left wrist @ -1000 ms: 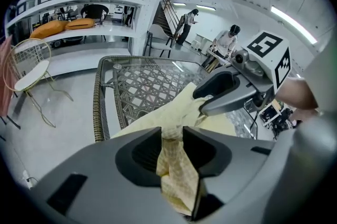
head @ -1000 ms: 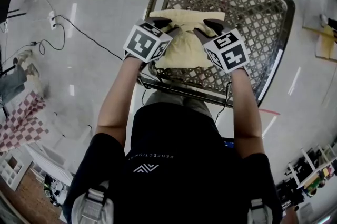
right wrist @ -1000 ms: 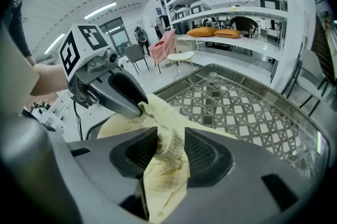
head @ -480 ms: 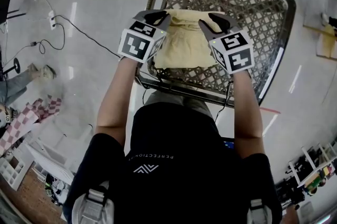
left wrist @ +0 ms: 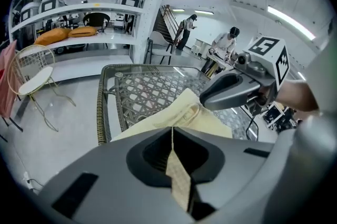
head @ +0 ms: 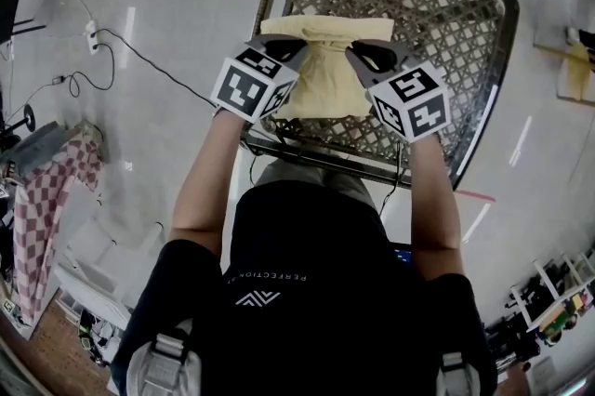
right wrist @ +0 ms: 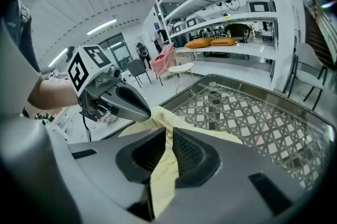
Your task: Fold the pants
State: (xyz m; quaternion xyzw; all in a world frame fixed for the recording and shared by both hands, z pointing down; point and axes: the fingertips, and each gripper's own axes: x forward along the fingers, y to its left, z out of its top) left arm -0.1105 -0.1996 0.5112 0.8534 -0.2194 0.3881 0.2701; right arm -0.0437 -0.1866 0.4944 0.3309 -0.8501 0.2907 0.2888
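The pale yellow pants (head: 325,78) lie folded at the upper centre of the frame on the lattice worktop (head: 446,4). The cloth is drawn in at both sides where the left gripper (head: 288,46) and right gripper (head: 363,52) pinch it.

In the head view, my left gripper (head: 290,48) and my right gripper (head: 361,52) cover the near corners of the pants (head: 325,78), so the pinched edges are out of sight there. My forearms cross the lattice table (head: 446,4) at its near rim and hide both near corners. In each gripper view the grey body blocks the cloth below the jaws. The checked cloth (head: 42,199) is lost at the left edge. Two people (left wrist: 221,44) far off are too small to make out.
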